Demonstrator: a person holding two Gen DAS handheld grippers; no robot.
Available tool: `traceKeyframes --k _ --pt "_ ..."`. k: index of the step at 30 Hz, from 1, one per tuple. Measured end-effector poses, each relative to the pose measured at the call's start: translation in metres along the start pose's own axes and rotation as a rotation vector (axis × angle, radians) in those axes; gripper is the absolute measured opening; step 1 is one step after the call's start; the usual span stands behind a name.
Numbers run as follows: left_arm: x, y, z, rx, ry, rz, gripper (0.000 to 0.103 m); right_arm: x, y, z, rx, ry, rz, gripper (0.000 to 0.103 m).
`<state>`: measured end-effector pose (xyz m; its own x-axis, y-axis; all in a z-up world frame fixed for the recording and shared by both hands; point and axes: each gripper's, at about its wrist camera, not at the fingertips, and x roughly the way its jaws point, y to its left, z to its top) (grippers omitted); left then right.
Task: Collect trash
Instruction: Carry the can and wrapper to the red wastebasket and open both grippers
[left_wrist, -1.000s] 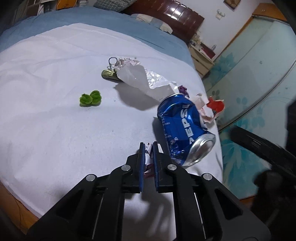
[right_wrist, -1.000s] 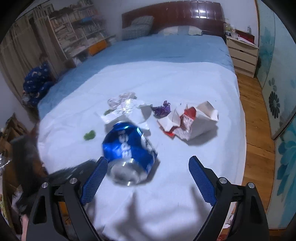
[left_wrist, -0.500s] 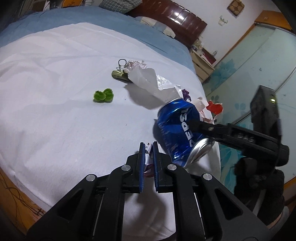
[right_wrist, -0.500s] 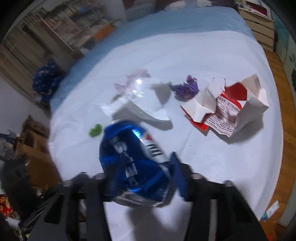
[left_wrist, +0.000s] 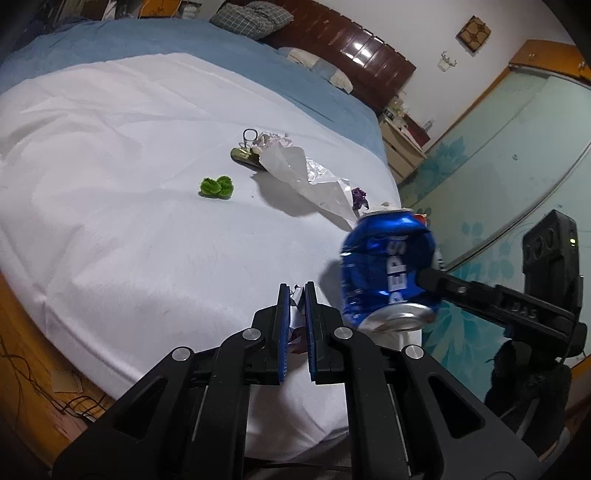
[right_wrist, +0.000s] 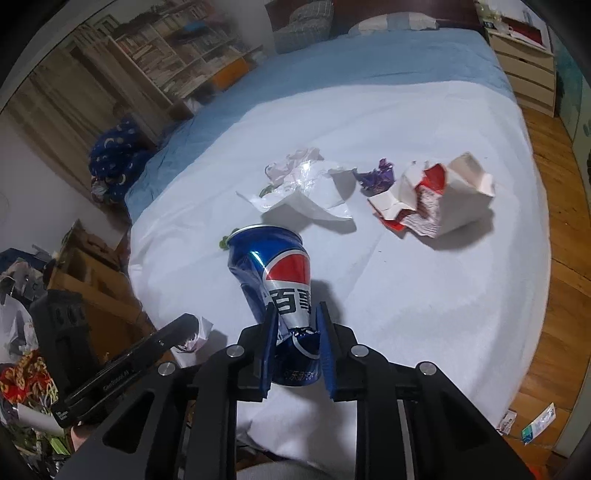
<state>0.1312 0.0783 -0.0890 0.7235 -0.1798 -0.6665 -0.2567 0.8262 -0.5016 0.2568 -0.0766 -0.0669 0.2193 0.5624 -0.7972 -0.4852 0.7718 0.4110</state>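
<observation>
My right gripper (right_wrist: 297, 314) is shut on a crushed blue Pepsi can (right_wrist: 277, 269) and holds it up off the white sheet (right_wrist: 406, 288); the can also shows in the left wrist view (left_wrist: 388, 266) with the right gripper's finger against it. My left gripper (left_wrist: 296, 291) is shut on a small crumpled paper scrap (left_wrist: 295, 321), also seen in the right wrist view (right_wrist: 197, 334). On the sheet lie a crumpled white wrapper (right_wrist: 306, 188), a purple scrap (right_wrist: 376, 175), a torn red-and-white carton (right_wrist: 436, 195) and a green fuzzy piece (left_wrist: 217, 187).
An olive item with a metal ring (left_wrist: 245, 153) lies by the wrapper. The bed edge (left_wrist: 85, 354) drops to wooden floor (right_wrist: 565, 229). A headboard (left_wrist: 351, 40), nightstand (right_wrist: 524, 62) and bookshelf (right_wrist: 177, 55) stand around. Clutter (right_wrist: 26, 369) sits at the left.
My right gripper has closed on the Pepsi can and raised it off the sheet, tilting it more upright. My left gripper keeps its scrap and has drawn back a little.
</observation>
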Motion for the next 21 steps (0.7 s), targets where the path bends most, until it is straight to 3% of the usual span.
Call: traceKeyframes --k 6,10,14,17,21 --pt "-0.026 -0.033 -0.002 0.09 -0.051 -0.011 0.008 -0.088 -0.008 -0.011 -0.003 -0.126 0.014 0.021" --pt "-0.05 -0.085 0.0 0.173 -0.096 -0.075 0.008 -0.176 -0.022 -0.027 -0.009 -0.229 -0.007 0.021" --pt "-0.064 -0.159 -0.004 0.298 -0.105 -0.153 0.008 -0.268 -0.054 -0.057 -0.016 -0.316 -0.099 0.021" --pt "-0.062 -0.22 -0.021 0.389 -0.059 -0.234 0.008 -0.323 -0.093 -0.09 0.017 -0.338 -0.213 0.021" --pt "-0.032 -0.304 -0.064 0.5 0.081 -0.332 0.008 -0.366 -0.158 -0.143 0.137 -0.309 -0.313 0.021"
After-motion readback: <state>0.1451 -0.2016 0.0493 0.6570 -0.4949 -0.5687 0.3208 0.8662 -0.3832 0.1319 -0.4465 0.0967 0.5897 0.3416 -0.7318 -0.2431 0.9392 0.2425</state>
